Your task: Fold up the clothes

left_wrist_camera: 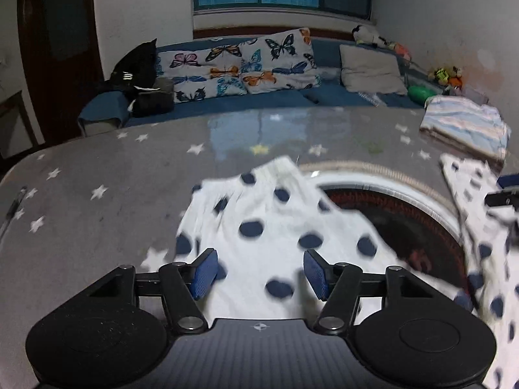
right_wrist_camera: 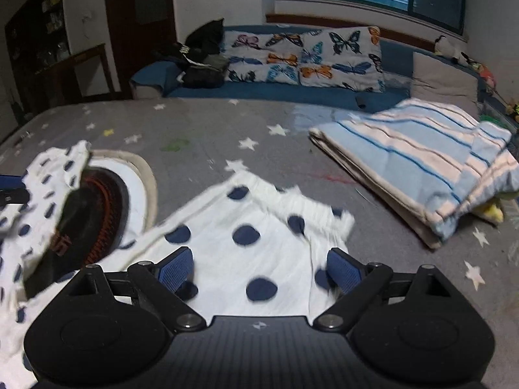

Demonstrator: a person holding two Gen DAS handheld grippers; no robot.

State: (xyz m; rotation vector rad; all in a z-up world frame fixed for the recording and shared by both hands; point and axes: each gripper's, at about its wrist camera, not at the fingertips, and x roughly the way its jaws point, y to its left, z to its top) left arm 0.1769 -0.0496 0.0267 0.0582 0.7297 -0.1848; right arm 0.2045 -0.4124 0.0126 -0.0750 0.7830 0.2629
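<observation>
Left gripper (left_wrist_camera: pixel 259 270) over white navy-dotted garment (left_wrist_camera: pixel 275 220), blue pads (left_wrist_camera: pixel 204 272) apart, cloth between them, contact unclear. Garment blurred, lying on grey star-print table cover (left_wrist_camera: pixel 97 168). Folded blue-striped cloth (left_wrist_camera: pixel 464 129) at far right. Butterfly-print pillows (left_wrist_camera: pixel 240 64) behind.

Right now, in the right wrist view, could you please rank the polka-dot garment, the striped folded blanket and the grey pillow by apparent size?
1. polka-dot garment, though nearest the camera
2. striped folded blanket
3. grey pillow, farthest away and partly hidden
</observation>
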